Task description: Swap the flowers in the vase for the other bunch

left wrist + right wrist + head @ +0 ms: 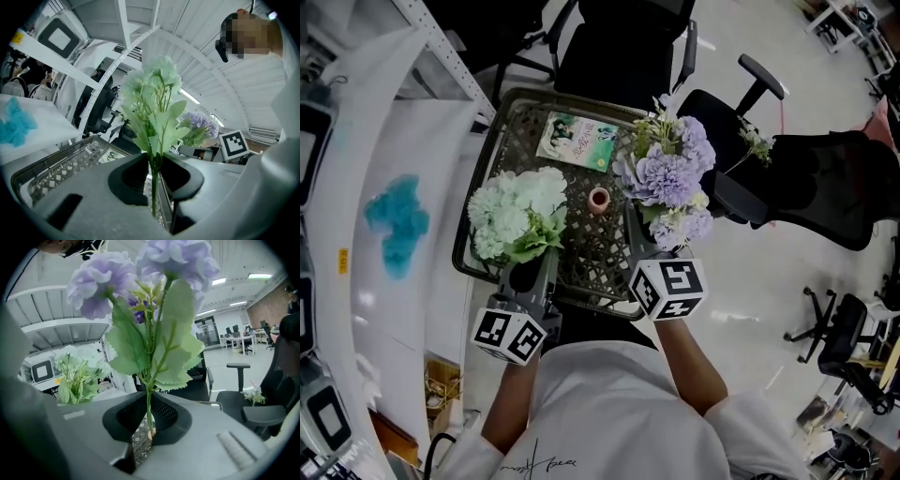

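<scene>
Looking down in head view: left gripper (530, 267) holds a pale green-white bunch (517, 214) and right gripper (642, 246) a lilac bunch (667, 173), both over the wire mesh tray (591, 248). A small pink vase (599, 199) stands between them, touching neither. Black office chairs (806, 192) crowd the far and right edges.
Left gripper view: jaws narrow, pinched on the green stems.
Right gripper view: jaws narrow, clamped on the lilac stem, with open floor to the right.
</scene>
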The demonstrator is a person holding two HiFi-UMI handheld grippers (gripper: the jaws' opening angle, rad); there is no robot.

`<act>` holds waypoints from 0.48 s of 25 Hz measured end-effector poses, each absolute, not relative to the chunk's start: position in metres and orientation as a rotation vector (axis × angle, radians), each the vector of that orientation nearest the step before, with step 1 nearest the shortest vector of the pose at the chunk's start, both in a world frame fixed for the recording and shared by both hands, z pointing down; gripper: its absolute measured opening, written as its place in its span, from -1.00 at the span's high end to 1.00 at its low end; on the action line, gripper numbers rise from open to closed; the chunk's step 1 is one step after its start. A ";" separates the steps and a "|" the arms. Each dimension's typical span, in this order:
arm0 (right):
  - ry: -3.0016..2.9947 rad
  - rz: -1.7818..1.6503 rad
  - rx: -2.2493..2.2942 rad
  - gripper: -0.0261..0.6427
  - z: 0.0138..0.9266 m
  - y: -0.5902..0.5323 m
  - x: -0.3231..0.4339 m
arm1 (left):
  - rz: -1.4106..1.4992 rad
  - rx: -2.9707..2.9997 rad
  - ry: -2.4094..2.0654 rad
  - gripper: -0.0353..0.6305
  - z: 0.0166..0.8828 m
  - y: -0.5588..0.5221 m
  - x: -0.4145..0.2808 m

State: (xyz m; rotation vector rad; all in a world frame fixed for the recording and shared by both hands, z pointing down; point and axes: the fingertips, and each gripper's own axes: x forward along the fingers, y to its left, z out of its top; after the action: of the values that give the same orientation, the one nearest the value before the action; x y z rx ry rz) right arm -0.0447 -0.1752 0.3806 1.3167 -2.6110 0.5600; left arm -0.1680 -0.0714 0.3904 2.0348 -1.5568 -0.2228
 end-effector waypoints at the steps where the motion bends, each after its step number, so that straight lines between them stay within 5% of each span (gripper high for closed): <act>1: -2.616 0.558 1.314 0.83 0.378 -0.169 -0.041 | -0.225 2.039 -1.557 0.68 0.388 -0.067 -0.164; 12: -2.654 0.541 1.261 0.83 0.362 -0.131 -0.028 | -0.220 2.088 -1.558 0.68 0.374 -0.042 -0.137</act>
State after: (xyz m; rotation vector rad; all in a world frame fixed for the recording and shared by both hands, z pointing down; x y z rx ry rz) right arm -0.0280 -0.1306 0.3616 1.2609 -2.6536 0.5415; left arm -0.1368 -0.0418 0.3736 2.0878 -1.5583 -0.2203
